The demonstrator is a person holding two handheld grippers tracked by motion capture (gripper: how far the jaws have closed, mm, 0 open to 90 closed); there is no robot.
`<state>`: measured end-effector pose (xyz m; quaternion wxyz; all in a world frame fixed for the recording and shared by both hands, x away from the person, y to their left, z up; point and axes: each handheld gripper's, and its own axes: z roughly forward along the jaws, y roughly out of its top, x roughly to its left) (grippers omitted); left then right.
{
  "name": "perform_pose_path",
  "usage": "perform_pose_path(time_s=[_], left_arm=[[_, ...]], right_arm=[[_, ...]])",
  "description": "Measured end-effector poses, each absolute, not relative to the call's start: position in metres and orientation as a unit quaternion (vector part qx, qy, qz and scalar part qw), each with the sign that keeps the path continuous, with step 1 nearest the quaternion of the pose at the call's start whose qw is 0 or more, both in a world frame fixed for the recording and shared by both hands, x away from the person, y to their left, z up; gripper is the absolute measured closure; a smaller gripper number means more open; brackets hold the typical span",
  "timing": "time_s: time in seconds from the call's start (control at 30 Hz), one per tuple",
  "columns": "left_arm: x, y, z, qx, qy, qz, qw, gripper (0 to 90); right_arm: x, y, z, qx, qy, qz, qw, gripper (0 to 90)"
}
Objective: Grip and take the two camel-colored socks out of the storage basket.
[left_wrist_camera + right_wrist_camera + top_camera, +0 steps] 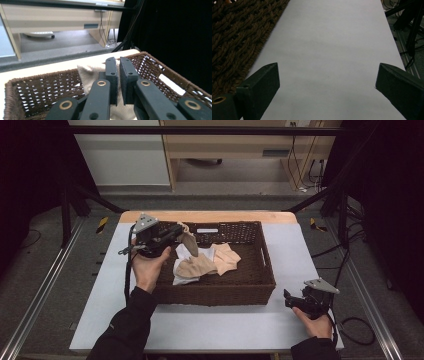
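A brown wicker basket stands mid-table and holds a pile of beige and white cloths. Above the basket's far left corner, my left gripper is shut on a beige cloth that hangs from its jaws. The left gripper view has the two jaws pressed together on that cream cloth, with the basket wall beneath. On the table right of the basket my right gripper rests open. Its jaws stand wide apart over bare white tabletop, beside the basket's side.
The white table surface runs along the near side and both sides of the basket. Beyond the table are dark frame bars, wooden furniture and cables on the floor to the right.
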<state>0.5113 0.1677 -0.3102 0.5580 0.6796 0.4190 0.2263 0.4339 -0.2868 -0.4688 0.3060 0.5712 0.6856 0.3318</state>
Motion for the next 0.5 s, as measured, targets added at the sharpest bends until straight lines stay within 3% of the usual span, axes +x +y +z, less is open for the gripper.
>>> perform_pose_path(time_s=[0.5], left_arm=[[0.483,0.21,-0.287,0.658,0.414,0.245,0.58,84.9]], right_arm=[[0.434,-0.287,-0.468,0.573,0.684,0.332,0.306,5.6]])
